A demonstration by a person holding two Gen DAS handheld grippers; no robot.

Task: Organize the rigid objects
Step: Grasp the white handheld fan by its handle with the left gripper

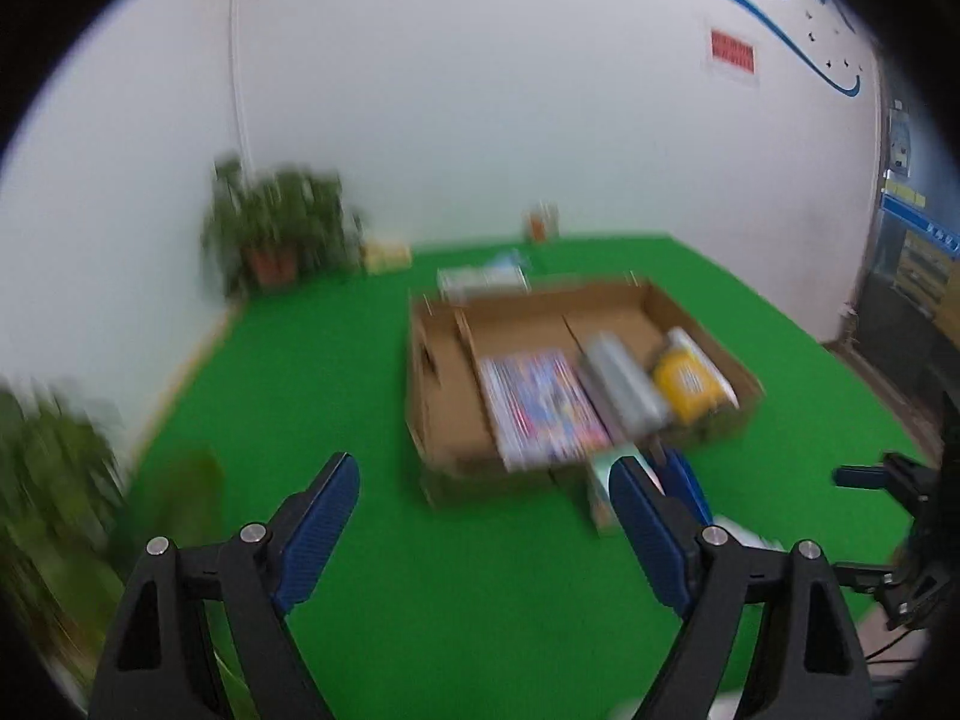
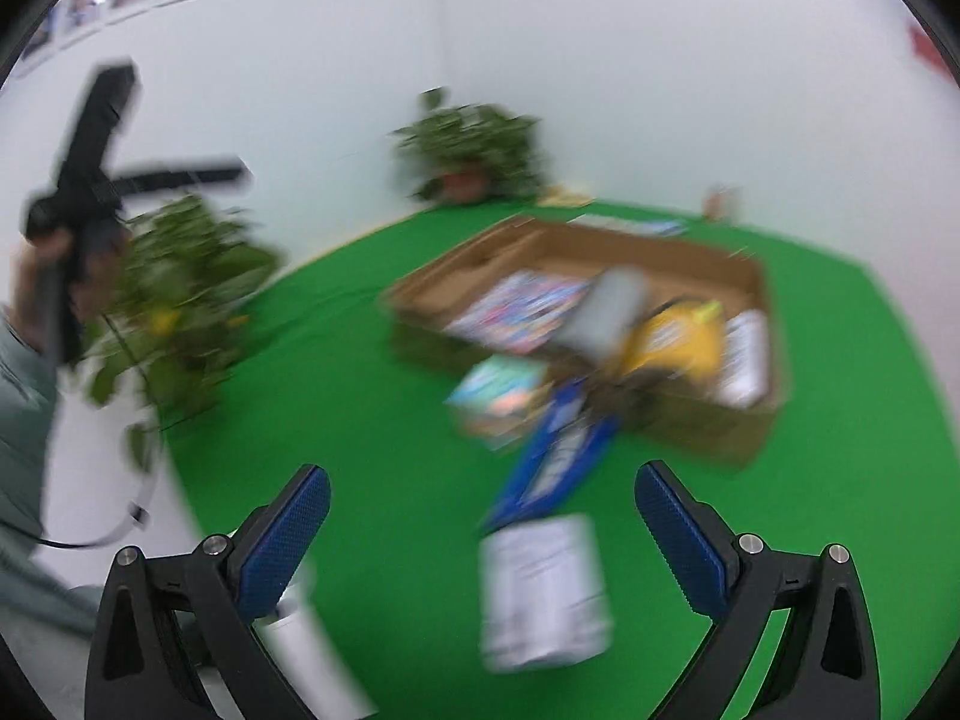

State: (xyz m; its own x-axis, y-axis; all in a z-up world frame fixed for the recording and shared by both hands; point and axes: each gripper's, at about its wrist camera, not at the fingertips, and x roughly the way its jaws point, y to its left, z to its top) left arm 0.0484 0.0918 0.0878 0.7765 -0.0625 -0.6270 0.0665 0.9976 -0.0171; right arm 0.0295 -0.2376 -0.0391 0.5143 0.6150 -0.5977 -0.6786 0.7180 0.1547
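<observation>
Both views are motion-blurred. A shallow cardboard box [image 1: 444, 402] [image 2: 744, 426] sits on the green table and holds a colourful flat pack [image 1: 540, 408] [image 2: 522, 306], a grey cylinder [image 1: 624, 384] [image 2: 606, 306], and a yellow package [image 1: 690, 384] [image 2: 684, 342]. In front of the box lie a pale teal box [image 2: 498, 390], a blue box [image 2: 558, 456] and a white box [image 2: 540, 588]. My left gripper [image 1: 483, 480] is open and empty, short of the cardboard box. My right gripper [image 2: 480, 489] is open and empty above the white box.
Potted plants stand at the table's left edge [image 1: 54, 468] [image 2: 180, 300] and far corner [image 1: 282, 222] [image 2: 474, 150]. Small items [image 1: 540, 222] and flat packs [image 1: 480, 276] lie behind the box by the white wall. A white cylinder [image 2: 300, 642] stands near my right gripper's left finger.
</observation>
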